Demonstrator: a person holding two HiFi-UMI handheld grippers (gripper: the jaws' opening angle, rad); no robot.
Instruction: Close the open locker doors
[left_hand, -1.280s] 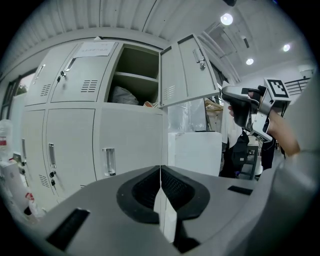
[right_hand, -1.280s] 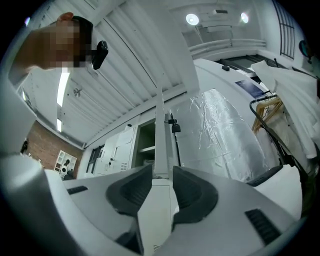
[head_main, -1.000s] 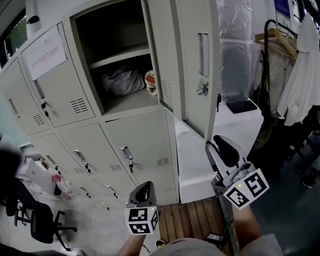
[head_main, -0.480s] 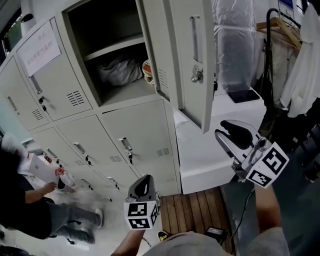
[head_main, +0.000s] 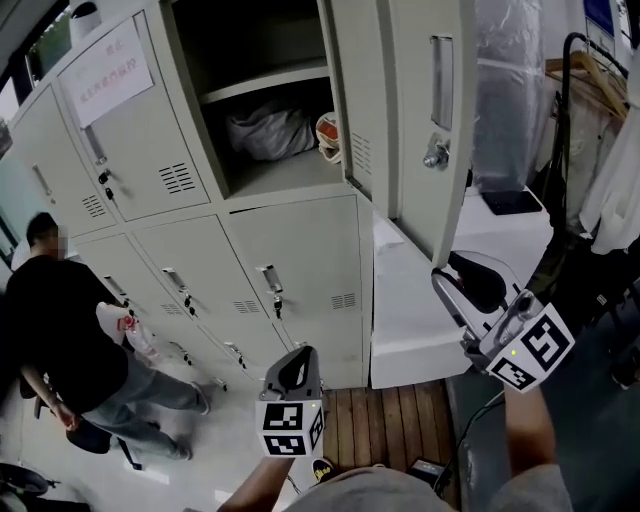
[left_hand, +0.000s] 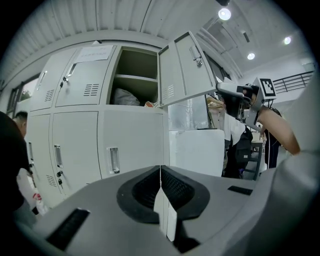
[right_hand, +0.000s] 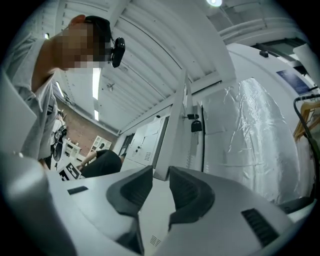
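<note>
The grey locker bank (head_main: 250, 250) has one upper compartment (head_main: 270, 90) standing open, with bundled bags (head_main: 268, 130) on its lower shelf. Its door (head_main: 430, 120) swings out to the right, handle and lock facing outward. My right gripper (head_main: 470, 285) sits just below the door's lower corner, tilted upward and open, with nothing between its jaws. In the right gripper view the door's edge (right_hand: 172, 135) rises beyond my right gripper (right_hand: 160, 182). My left gripper (head_main: 293, 375) hangs low in front of the lower lockers, shut and empty. The left gripper view shows the open door (left_hand: 182, 70) above my left gripper (left_hand: 160, 172).
A person in black (head_main: 60, 320) stands at the lower lockers on the left. A white cabinet (head_main: 420, 310) sits beside the lockers under the open door. Plastic sheeting (head_main: 500, 100) and a rack of hangers and clothes (head_main: 600, 130) are at the right. Wooden slats (head_main: 370, 430) lie underfoot.
My right gripper has tilted upward and shifted right, under the open door's lower corner. A person in black has come into view at the left. The left gripper has stayed put.
</note>
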